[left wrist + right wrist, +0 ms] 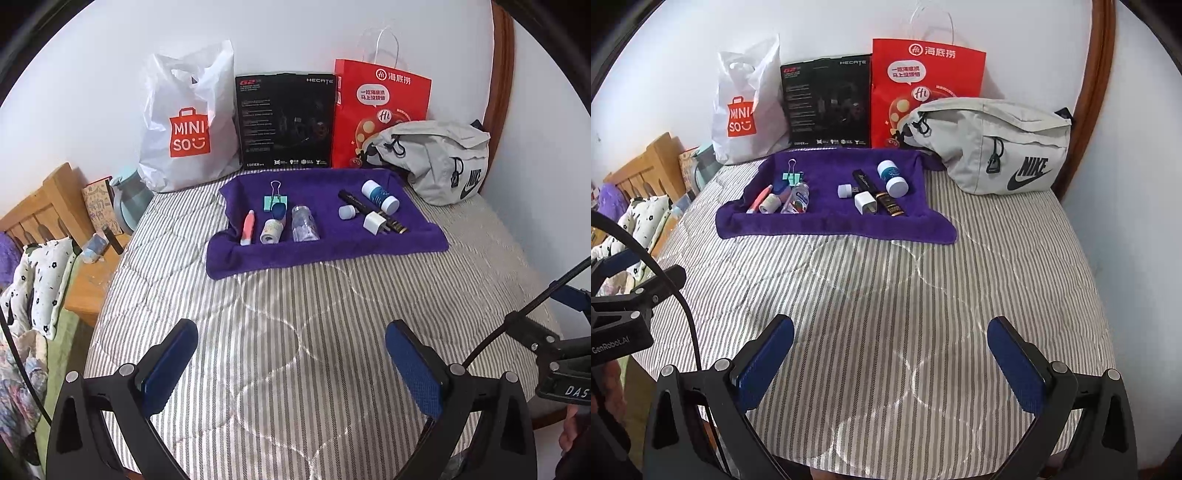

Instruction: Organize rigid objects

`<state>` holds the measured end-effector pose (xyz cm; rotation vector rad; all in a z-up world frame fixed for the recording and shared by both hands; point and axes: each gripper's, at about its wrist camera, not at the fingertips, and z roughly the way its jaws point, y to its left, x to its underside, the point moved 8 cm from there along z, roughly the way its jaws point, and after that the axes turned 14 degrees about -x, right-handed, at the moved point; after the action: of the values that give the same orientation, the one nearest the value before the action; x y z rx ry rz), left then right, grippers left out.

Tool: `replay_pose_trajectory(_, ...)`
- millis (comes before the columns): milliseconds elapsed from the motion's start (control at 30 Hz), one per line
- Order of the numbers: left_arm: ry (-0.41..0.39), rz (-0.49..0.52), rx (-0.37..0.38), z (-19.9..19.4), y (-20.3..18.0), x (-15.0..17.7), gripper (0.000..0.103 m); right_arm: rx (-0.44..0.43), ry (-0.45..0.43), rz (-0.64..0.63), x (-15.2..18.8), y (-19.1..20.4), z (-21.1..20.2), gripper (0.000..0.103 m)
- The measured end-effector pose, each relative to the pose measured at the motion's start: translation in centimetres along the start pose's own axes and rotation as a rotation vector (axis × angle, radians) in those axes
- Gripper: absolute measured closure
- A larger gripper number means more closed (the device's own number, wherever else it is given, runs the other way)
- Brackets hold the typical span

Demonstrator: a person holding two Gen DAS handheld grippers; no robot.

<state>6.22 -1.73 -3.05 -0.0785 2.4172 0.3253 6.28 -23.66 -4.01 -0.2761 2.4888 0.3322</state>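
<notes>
A purple towel (332, 251) (834, 225) lies at the far side of the striped bed and carries two groups of small things. On its left are a pink pen (247, 227), a tape roll (271, 232), a clear small bottle (304, 223) and a green binder clip (276, 201). On its right are a white-and-blue bottle (380, 195) (892, 177), a black tube (373, 211) (879, 194), a white charger plug (373, 223) (865, 202) and a small white cap (346, 213). My left gripper (291, 365) and right gripper (890, 362) hover open over the near bed, both empty.
Against the wall stand a white Miniso bag (184, 122), a black box (286, 122) and a red paper bag (380, 107). A grey Nike waist bag (439, 158) (997, 147) lies right of the towel. A wooden bedside table (92, 280) is at the left.
</notes>
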Motion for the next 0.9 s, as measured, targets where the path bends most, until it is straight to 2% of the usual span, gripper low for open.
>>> replay_pose_trajectory(467, 0.02, 0.013, -0.013, 0.8, 0.1, -2.2, 0.0, -0.006, 0.028, 0.001, -2.0, 0.0, 1.5, 0.0)
replay_pose_trajectory(900, 0.031, 0.009, 0.001, 1.4, -0.1, -2.4, 0.0, -0.003, 0.039, -0.003, -2.4, 0.0, 1.9, 0.0)
